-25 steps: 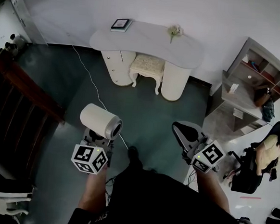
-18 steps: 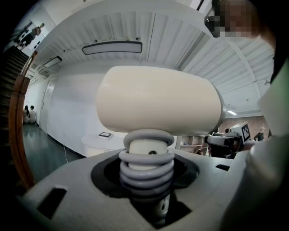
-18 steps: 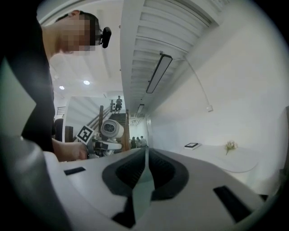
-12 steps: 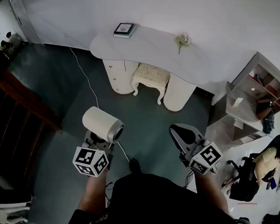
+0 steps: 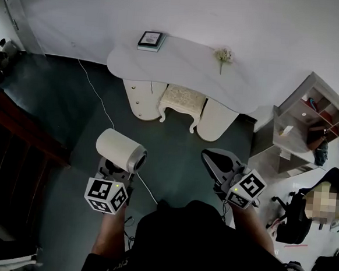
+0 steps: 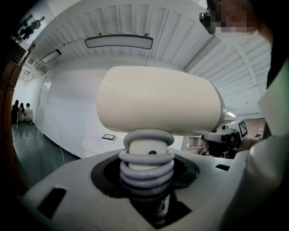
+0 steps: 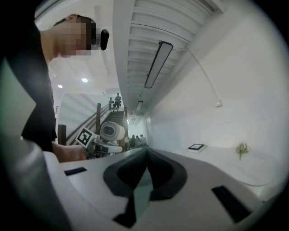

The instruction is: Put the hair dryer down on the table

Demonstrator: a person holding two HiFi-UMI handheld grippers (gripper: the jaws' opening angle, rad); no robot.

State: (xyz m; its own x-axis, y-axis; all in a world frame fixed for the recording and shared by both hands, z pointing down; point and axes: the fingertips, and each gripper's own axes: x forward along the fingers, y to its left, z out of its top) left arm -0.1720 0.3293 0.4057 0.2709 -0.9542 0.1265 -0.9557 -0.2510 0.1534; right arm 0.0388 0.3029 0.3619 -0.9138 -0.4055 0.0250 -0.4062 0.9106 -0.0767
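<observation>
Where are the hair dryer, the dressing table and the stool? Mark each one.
hair dryer (image 5: 117,148), head view, cream barrel.
dressing table (image 5: 181,64), head view, bare white top.
stool (image 5: 183,96), head view, seat cushion.

Handle of the hair dryer (image 6: 158,106) hidden inside the left gripper (image 6: 149,189); flat object (image 5: 150,39) on table (image 5: 186,66), perhaps a book.

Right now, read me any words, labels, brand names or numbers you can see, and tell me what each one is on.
No text here can be read.
Cube on the left gripper and cube on the right gripper: black-and-white square patterns only, no letters.
Hair dryer: no print visible.
Dark flat item on the white table: too small to read.
Things in the shelf unit: too small to read.
</observation>
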